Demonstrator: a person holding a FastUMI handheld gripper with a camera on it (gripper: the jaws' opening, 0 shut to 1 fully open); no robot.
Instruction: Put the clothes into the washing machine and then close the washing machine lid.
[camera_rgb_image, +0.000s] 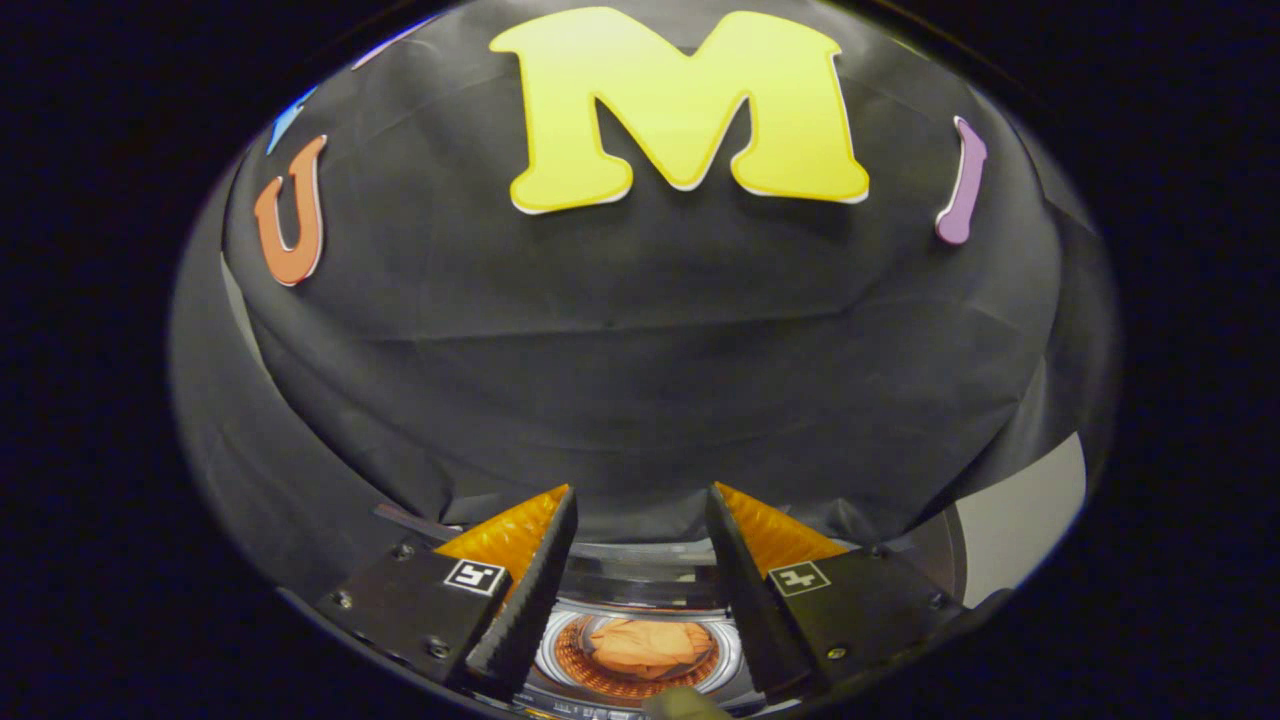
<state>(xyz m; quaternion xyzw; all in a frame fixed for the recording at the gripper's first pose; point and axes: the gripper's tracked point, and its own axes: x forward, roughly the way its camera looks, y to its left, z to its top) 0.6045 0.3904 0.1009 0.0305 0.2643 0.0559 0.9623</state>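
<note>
Clothes (648, 646), an orange bundle, lay inside the washer (640, 680) drum, below and between the fingers (520, 600). Gripper (640, 520) jaws stood apart, holding nothing, above the washer opening. Lid (640, 560) stood raised behind the drum. Black cloth wall (640, 380) hung beyond the washer.

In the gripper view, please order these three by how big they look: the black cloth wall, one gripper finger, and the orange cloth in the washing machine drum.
1. Black cloth wall, by far the largest.
2. One finger of the open gripper, enlarged by nearness to the camera.
3. Orange cloth, lying in the drum seen between the fingers.
</note>
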